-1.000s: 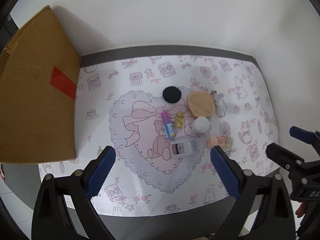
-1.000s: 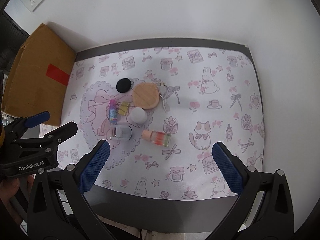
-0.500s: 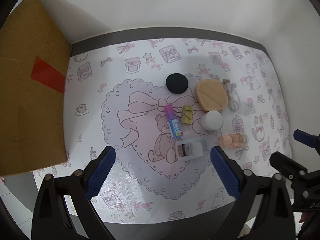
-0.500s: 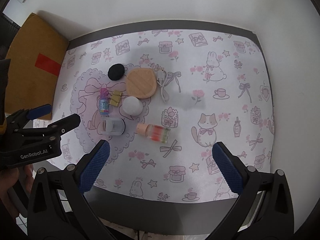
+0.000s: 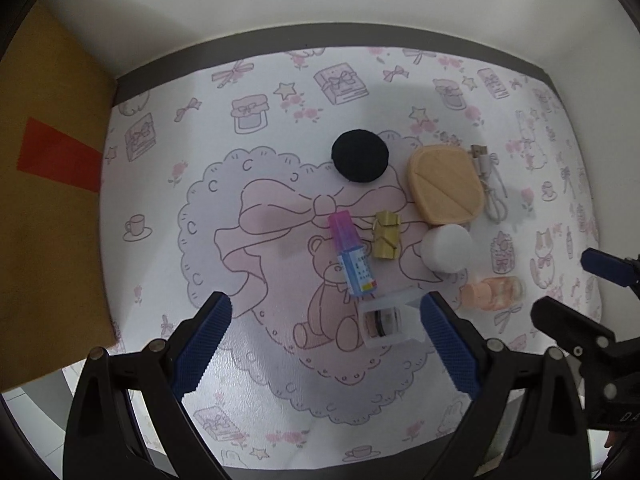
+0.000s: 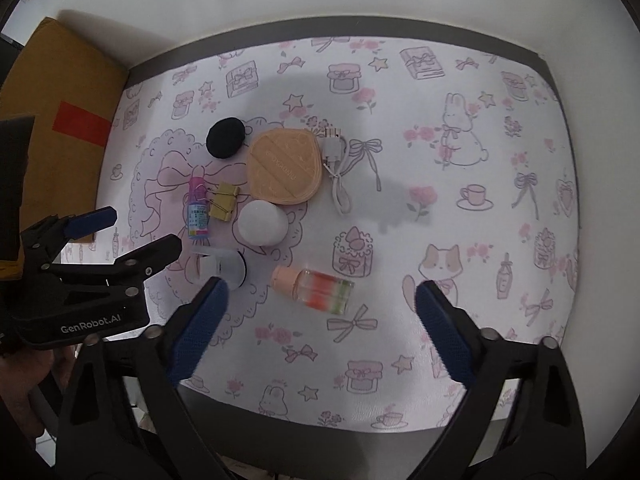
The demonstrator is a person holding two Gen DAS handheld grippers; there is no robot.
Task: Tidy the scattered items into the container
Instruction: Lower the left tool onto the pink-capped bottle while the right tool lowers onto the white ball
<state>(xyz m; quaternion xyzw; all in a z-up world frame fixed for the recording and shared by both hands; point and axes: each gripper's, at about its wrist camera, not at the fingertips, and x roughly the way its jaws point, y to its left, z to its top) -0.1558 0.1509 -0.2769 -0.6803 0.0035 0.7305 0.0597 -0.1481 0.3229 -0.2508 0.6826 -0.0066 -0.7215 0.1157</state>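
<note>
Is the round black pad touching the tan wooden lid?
No, the round black pad lies apart from the tan wooden lid; mat shows between.

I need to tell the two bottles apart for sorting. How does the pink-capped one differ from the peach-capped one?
The pink-capped bottle is slim with a printed blue label; the peach-capped bottle is stubbier, clear, showing orange and green inside. The first lies on the heart print, the second outside it. Both lie on their sides.
</note>
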